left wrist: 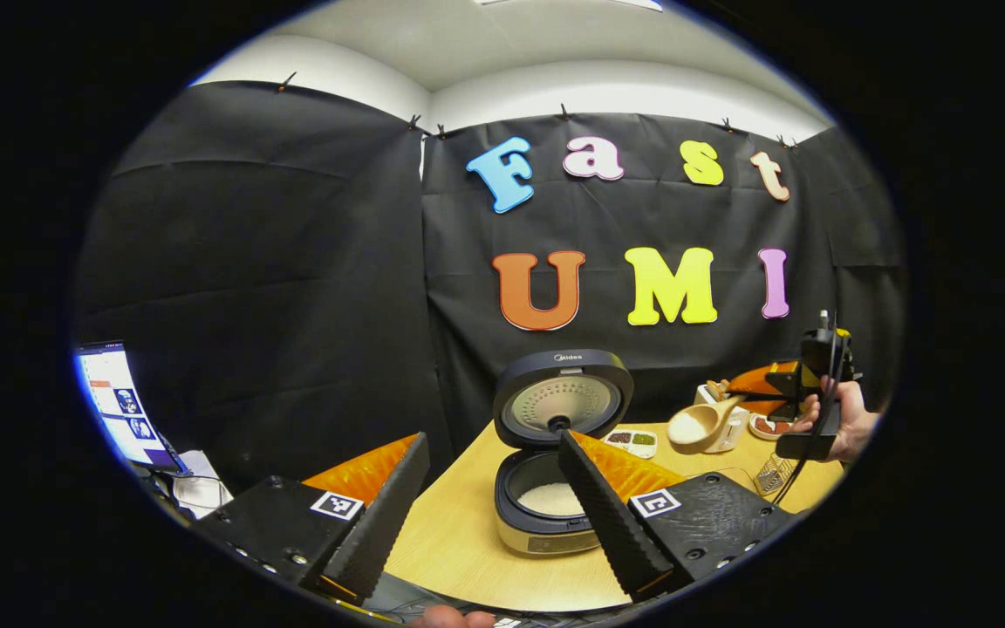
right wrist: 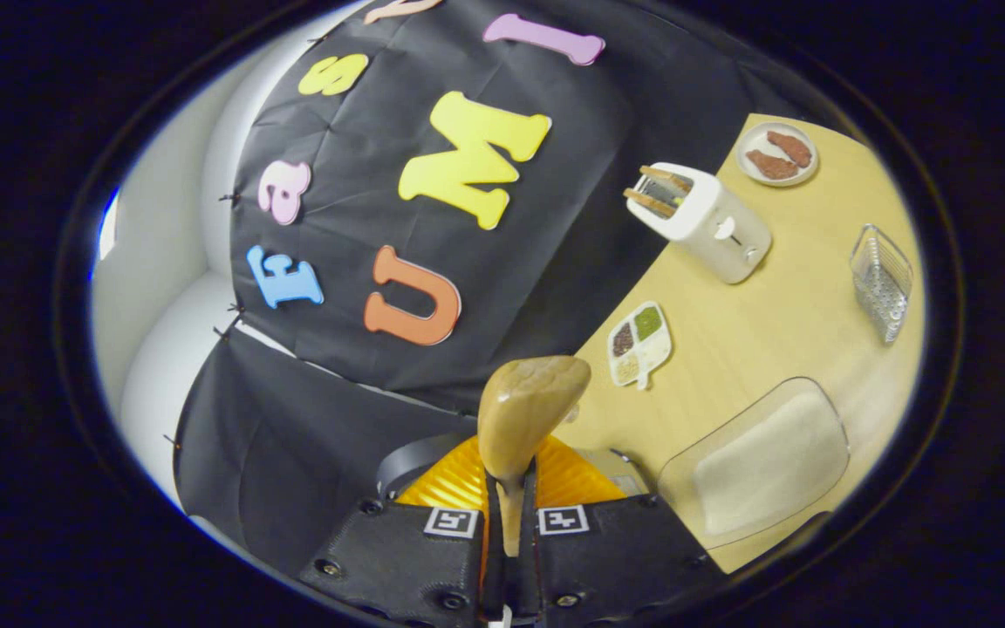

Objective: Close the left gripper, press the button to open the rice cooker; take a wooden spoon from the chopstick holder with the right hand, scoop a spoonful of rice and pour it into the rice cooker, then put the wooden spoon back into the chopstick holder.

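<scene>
At far left in the left gripper view, a lit laptop screen [left wrist: 114, 406] sits beyond the tabletop [left wrist: 459, 541] edge. My left tool [left wrist: 494, 515] hangs low over the near edge, fingers spread wide with nothing between them. Between those fingers stands the rice cooker [left wrist: 546, 506], lid [left wrist: 562, 399] raised upright, white rice visible in the pot. Just right of it lies a small divided dish [left wrist: 633, 443] of grains. Farther right, my right tool [left wrist: 760, 410] is held up in a hand [left wrist: 851, 423], carrying the wooden spoon [left wrist: 701, 422] with its bowl turned toward the cooker, in front of a white toaster [left wrist: 729, 427]. A wire basket [left wrist: 773, 473] sits near the tabletop's right edge.

From the right gripper view, tilted: my right tool [right wrist: 509, 523] is clamped on the spoon's handle, bowl [right wrist: 524, 406] sticking forward. Beyond it sits the divided dish [right wrist: 639, 343], then the toaster [right wrist: 705, 220] with toast in its slots. A clear container of rice [right wrist: 760, 458] lies lower right, a plate of meat [right wrist: 777, 154] upper right, the wire basket [right wrist: 882, 281] at far right.
</scene>
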`<action>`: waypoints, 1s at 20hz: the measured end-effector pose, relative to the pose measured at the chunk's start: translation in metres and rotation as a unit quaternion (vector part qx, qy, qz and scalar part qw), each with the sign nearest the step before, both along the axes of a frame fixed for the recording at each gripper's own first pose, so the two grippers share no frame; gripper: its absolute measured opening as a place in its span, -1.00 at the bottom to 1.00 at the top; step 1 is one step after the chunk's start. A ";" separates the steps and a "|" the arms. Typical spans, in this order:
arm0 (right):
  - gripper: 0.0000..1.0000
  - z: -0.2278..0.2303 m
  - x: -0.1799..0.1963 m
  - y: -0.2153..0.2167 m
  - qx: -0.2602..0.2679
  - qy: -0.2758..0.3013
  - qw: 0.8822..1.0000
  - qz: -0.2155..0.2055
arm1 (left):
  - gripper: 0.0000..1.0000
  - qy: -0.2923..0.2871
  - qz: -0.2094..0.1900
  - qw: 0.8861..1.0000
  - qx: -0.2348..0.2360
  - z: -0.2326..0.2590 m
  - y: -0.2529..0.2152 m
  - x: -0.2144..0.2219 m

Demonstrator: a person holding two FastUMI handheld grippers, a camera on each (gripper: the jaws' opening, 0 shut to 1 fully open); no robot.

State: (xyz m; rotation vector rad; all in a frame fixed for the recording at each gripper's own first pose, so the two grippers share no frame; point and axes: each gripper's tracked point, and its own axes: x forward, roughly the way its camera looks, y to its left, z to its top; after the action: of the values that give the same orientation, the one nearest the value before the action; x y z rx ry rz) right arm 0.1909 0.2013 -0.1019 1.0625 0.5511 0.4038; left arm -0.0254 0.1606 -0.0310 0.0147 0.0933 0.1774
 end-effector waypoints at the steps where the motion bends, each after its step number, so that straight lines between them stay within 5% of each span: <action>1: -0.77 0.002 0.002 0.013 -0.002 -0.002 1.000 0.006 | 0.92 -0.001 0.001 1.000 -0.001 0.002 0.002 -0.004; 10: -0.76 -0.020 0.012 0.103 -0.134 -0.026 0.989 0.047 | 0.92 0.005 0.003 1.000 -0.025 -0.004 0.015 -0.022; 20: -0.76 -0.027 0.001 0.146 -0.316 -0.125 0.937 0.074 | 0.92 0.013 0.024 0.999 -0.033 -0.013 0.034 -0.032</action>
State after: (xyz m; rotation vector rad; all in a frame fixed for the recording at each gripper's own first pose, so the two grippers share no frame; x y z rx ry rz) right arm 0.1924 0.3472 -0.1290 0.3427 0.4843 0.4444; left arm -0.0577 0.1942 -0.0443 -0.0507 0.1252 0.2226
